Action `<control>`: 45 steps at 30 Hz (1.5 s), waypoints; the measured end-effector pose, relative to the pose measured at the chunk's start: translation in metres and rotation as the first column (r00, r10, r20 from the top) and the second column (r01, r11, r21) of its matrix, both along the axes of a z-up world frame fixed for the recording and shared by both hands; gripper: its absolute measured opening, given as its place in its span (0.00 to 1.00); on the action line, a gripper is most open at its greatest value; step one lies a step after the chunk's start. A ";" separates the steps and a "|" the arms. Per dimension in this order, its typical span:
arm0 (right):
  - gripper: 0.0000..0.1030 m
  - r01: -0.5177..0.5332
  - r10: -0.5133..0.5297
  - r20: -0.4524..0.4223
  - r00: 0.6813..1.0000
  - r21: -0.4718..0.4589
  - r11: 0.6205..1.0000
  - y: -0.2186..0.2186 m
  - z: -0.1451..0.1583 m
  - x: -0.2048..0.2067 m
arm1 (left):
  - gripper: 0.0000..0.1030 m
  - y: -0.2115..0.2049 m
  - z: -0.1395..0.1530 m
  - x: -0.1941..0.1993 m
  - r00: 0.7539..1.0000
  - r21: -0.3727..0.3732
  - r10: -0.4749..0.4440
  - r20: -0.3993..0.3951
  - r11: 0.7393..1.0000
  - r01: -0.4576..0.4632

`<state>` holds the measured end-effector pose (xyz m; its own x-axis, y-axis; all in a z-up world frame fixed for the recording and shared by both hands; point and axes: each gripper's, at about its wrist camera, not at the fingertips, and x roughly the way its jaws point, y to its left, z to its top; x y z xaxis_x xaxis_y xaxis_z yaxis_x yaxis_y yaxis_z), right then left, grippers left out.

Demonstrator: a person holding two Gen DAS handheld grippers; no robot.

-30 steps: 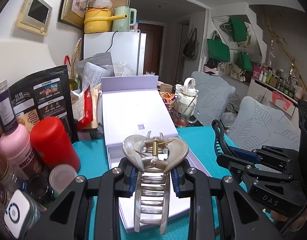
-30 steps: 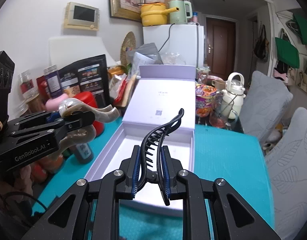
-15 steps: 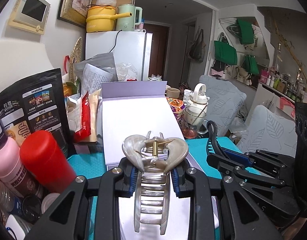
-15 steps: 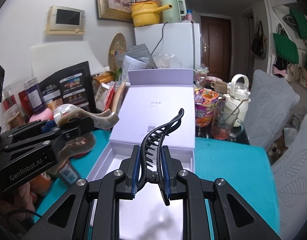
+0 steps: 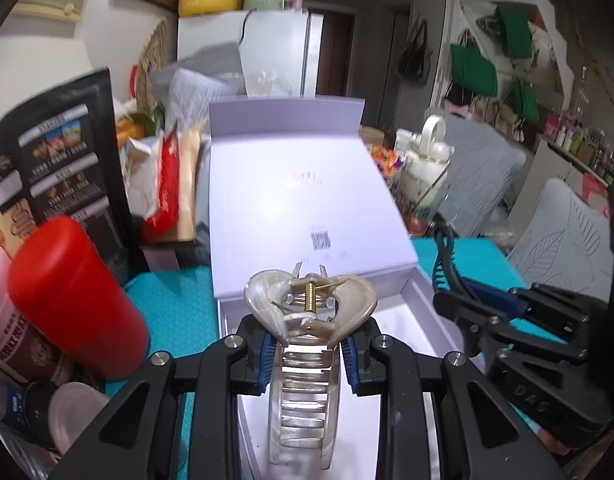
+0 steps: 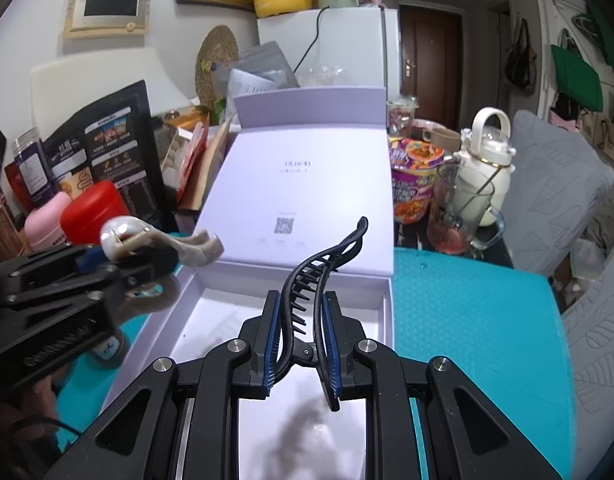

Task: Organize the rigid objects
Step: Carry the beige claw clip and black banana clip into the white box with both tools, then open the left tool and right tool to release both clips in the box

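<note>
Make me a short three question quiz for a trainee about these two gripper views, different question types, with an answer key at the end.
1. True or false: the left gripper is shut on the pearly claw clip.
2. Multiple choice: what does the right gripper hold? A) a spoon B) the black hair clip C) a red cap
3. Fill in: both grippers hang over the open tray of the ___, whose lid leans back.

Key: 1 true; 2 B; 3 white box.
</note>
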<state>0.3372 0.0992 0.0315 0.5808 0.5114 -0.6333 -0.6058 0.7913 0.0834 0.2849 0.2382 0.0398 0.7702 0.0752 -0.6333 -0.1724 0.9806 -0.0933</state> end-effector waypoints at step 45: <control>0.25 -0.015 -0.002 -0.180 0.984 -0.092 0.996 0.007 -0.052 0.031 | 0.48 -0.005 -0.062 0.041 0.970 -0.076 -0.038 -0.240 0.997 0.020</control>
